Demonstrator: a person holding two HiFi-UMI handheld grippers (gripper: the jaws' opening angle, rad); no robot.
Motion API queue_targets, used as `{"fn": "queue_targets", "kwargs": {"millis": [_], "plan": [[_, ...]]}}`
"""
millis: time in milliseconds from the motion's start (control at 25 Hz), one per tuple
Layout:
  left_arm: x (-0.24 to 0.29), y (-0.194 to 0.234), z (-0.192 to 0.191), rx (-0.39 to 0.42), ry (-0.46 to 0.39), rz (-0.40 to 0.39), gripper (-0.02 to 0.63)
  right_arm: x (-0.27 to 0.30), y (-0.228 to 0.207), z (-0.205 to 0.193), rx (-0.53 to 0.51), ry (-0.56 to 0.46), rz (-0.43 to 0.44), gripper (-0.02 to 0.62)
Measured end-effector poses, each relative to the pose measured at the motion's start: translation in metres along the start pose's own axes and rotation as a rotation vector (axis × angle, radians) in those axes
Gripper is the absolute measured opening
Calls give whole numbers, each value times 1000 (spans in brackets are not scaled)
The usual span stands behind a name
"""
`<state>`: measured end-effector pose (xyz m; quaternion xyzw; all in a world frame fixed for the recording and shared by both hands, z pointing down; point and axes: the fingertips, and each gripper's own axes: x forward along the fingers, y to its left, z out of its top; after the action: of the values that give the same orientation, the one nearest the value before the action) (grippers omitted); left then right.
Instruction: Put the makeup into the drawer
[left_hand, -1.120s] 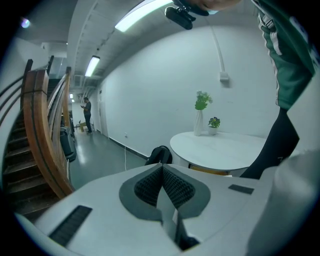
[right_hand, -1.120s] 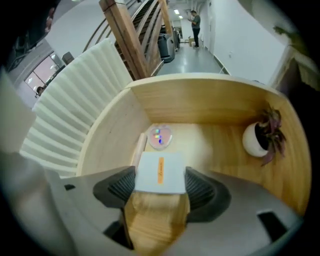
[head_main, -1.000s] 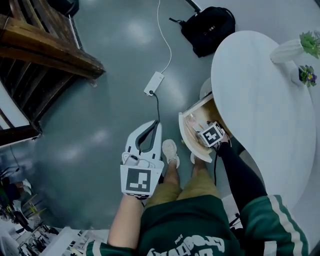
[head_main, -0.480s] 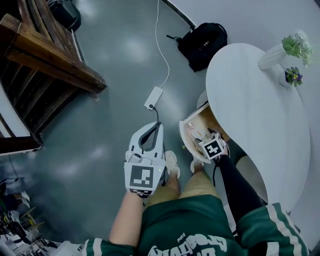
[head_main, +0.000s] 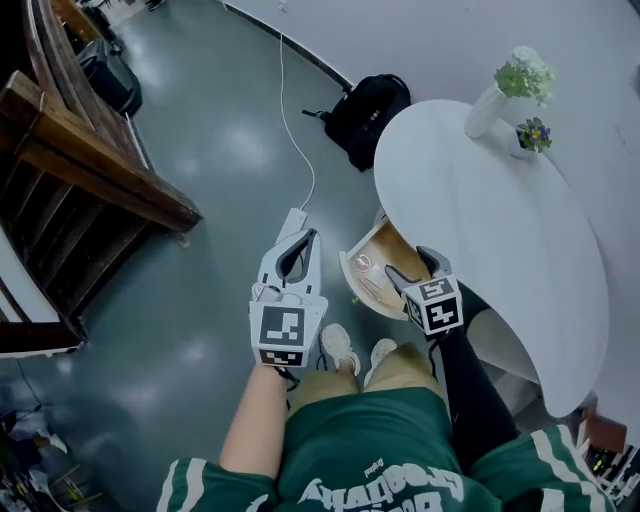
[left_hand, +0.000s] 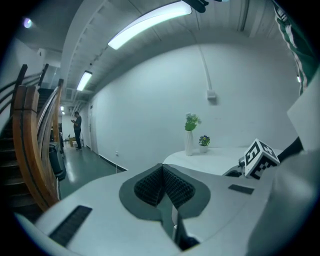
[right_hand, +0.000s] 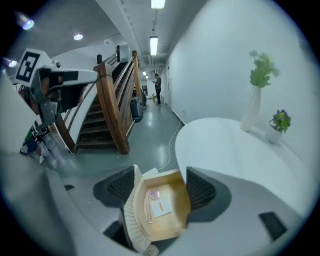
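Clenched together were the jaws of the left gripper: in the left gripper view its ribbed pads were seen meeting, and nothing was caught between them. It was held out over the grey floor, to the left of the drawer and not touching it.

The jaws of the right gripper were spread wide and nothing was gripped by them. Between them, farther below, the open drawer was framed, and neither pad was seen touching it.

The drawer was pulled out from under the edge of the white table, with its ribbed, curved front turned toward the person's pale shoes. The makeup was found lying inside it on the wooden bottom: a round pink compact, a pale flat card just beside that, and a thin stick laid along the card's left side.

At the far end of the table a white vase with green sprigs and a small pot of purple flowers were stood near each other. A black backpack was left on the floor beside the table.
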<state>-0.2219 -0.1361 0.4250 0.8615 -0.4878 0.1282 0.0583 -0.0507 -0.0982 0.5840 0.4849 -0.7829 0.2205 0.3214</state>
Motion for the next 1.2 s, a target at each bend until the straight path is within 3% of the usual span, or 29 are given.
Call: {"fn": "queue_targets", "kwargs": {"millis": [480,920,1080,1120,1160,1200], "plan": [[-16,-66,58,72,-45,-48,0,-150,-37,87,-4,-351,-103,325],[-79,-129,74,77,-73,2,0,-241,-21,66,-45,-490,-70,294],[-97,-139,78,90,-88,28,0,-263,-16,63,-73,-540,-77,228],[-100,-141,79,93,-93,32,0,-268,-15,63,-89,-553,-85,139],[-103,-143,80,94,-98,35,0,-273,-14,63,-102,-561,-91,5],[-105,-145,81,95,-101,36,0,-276,-12,61,-109,-563,-92,3]]}}
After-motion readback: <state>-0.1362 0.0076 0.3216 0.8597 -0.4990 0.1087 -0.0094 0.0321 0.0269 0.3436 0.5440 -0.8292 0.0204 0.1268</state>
